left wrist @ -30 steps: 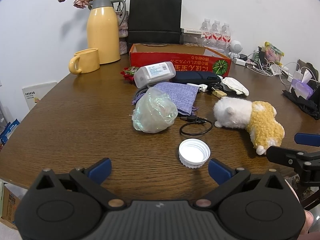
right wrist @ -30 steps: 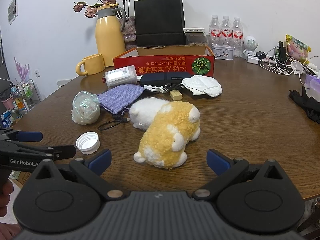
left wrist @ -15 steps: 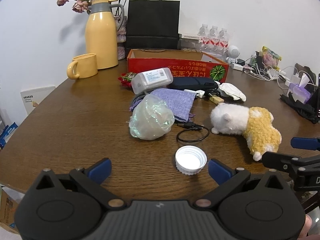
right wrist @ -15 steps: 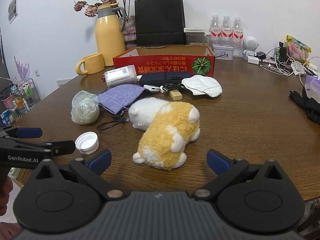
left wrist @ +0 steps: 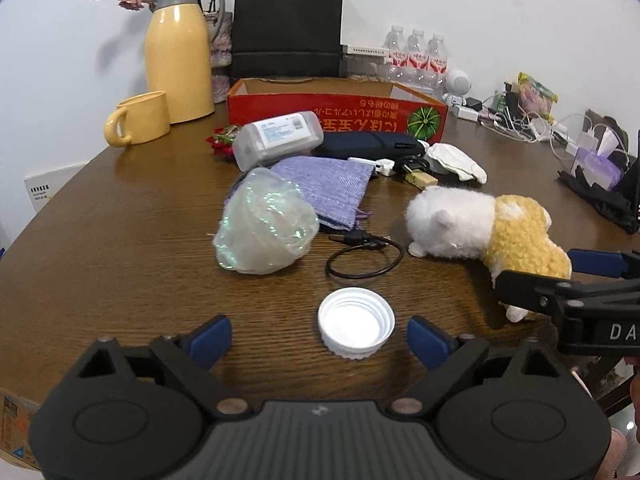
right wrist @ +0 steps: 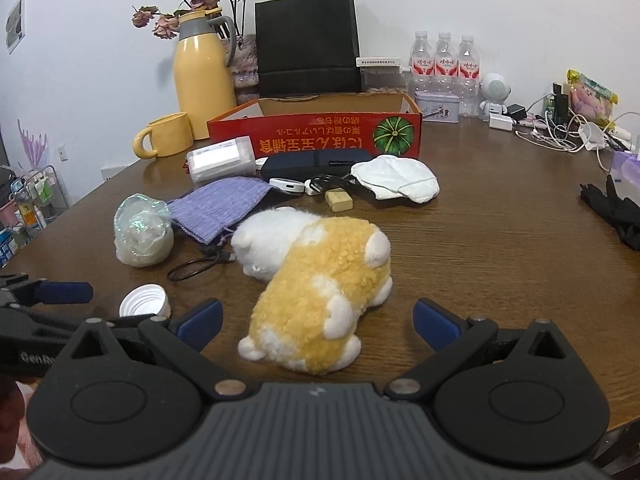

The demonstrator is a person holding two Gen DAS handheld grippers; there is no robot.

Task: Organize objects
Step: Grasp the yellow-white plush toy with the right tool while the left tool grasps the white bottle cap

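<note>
Left gripper (left wrist: 319, 338): low centre of the left wrist view, blue-padded jaws spread but just now narrowing, straddling the white cap, pads clear of it on both sides.
White cap (left wrist: 356, 328): open side up on the wooden table (left wrist: 120, 240), between the left jaws; lower left of the right wrist view, partly behind the gripper fingers there.
Right gripper (right wrist: 316, 320): bottom centre of the right wrist view, jaws wide apart, nothing clasped; rear of the plush toy between the tips, pads off it.
Plush toy (right wrist: 320, 276): yellow-and-white, lying on its side mid-frame in the right wrist view, white head toward the cable.
Black cable (left wrist: 364, 258): looped just above the cap in the left wrist view, between the clear bag and the toy.
Clear bag (left wrist: 266, 230): crumpled, iridescent, centre-left, touching the purple pouch.
Purple pouch (left wrist: 328, 188): flat, just behind the bag.
Red box (left wrist: 336, 114): open-topped cardboard, upper centre, beyond a labelled plastic case (left wrist: 278, 140) and a dark case (left wrist: 368, 144).
White mask (right wrist: 396, 178): right of the dark case, centre of the right wrist view.
Yellow jug (left wrist: 178, 48): upper left, yellow mug (left wrist: 138, 118) just beside it.
Black paper bag (left wrist: 286, 28): upright against the wall, top centre.
Water bottles (right wrist: 444, 64): three, upper right.
</note>
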